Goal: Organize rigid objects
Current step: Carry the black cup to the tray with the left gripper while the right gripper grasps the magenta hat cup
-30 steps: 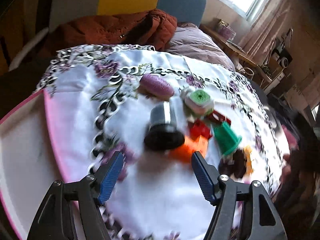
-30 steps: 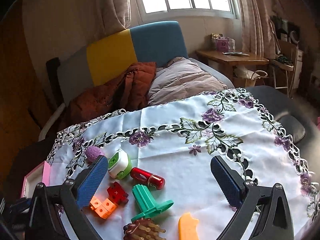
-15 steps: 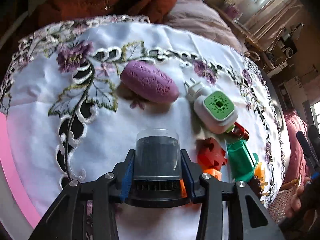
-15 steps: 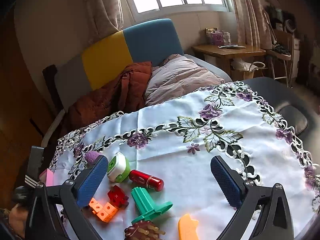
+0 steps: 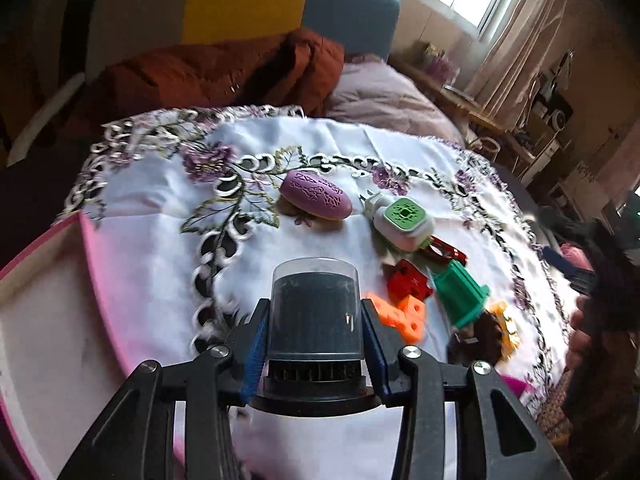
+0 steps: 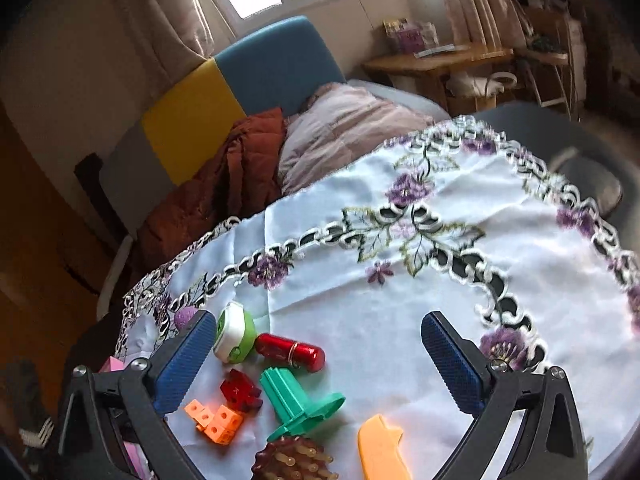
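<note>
The left hand-held gripper (image 5: 316, 344) points forward over the worktop (image 5: 152, 256), its blue pads clamped on a dark canister with a clear cap (image 5: 316, 312). A pink tray (image 5: 96, 272) lies to its left. The right hand-held gripper (image 6: 320, 364) hovers spread wide, holding nothing, above a red capsule (image 6: 290, 351) and a green plastic piece (image 6: 298, 404). No writing is legible.

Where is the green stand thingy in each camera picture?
Left wrist: the green stand lies right of centre, beside the red block.
Right wrist: the green stand lies bottom centre, right of the red block.
Shared landmark: the red block.
</note>
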### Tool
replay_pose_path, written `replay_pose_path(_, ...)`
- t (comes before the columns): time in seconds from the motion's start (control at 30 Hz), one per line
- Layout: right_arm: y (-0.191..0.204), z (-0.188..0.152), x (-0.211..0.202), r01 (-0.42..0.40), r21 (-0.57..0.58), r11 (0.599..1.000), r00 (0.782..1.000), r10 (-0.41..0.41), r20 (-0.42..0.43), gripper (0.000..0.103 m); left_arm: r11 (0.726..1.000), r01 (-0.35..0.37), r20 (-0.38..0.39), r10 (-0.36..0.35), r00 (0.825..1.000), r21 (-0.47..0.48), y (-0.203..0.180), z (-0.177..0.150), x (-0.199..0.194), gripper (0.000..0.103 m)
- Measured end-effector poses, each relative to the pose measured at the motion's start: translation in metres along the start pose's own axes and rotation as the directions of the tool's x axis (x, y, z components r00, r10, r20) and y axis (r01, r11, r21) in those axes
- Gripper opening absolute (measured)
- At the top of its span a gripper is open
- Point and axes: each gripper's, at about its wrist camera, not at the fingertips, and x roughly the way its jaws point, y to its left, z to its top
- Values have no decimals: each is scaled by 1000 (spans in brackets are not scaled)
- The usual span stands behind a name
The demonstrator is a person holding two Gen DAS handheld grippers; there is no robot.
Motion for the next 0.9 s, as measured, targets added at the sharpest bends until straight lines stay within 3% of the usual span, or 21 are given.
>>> replay_pose_path(0.13, 4, -5, 5, -8, -17, 1000, 999, 8, -44, 103, 1000, -1, 45, 1, 999, -12, 9, -21, -31, 43)
replay_pose_path(0.23, 10, -12, 5, -58, -23, 998, 992, 56, -113, 100, 1000, -2, 64, 4, 998, -23, 17, -36, -50, 43)
replay_pose_path(0.37, 24, -32, -9, -52, -81, 995, 974, 33, -223, 96, 999, -6, 93, 11, 996, -50, 35, -55, -73, 43)
replay_pose_path(0.5, 28, -62, -29, 17, -108, 994, 954, -48, -296, 90, 995, 1, 110, 10, 994, -98, 53, -68, -87, 43)
replay_pose_path(0.63, 26, -85, -44, 92, -116, 989, 936, -126, -328, 90, 990, 11, 120, 6, 993, -139, 69, -80, -94, 43)
replay_pose_path(0.77, 20, -103, -38, 180, -102, 978, 902, -205, -380, 90, 985, 14, 133, 9, 991, -173, 86, -92, -103, 43)
replay_pose_path(0.87, 14, -116, -27, 208, -70, 976, 884, -218, -413, 76, 981, 0, 138, 27, 990, -192, 103, -97, -109, 43)
replay_pose_path(0.9, 13, -121, -24, 218, -64, 974, 882, -224, -414, 63, 981, -8, 136, 36, 990, -196, 108, -98, -110, 43)
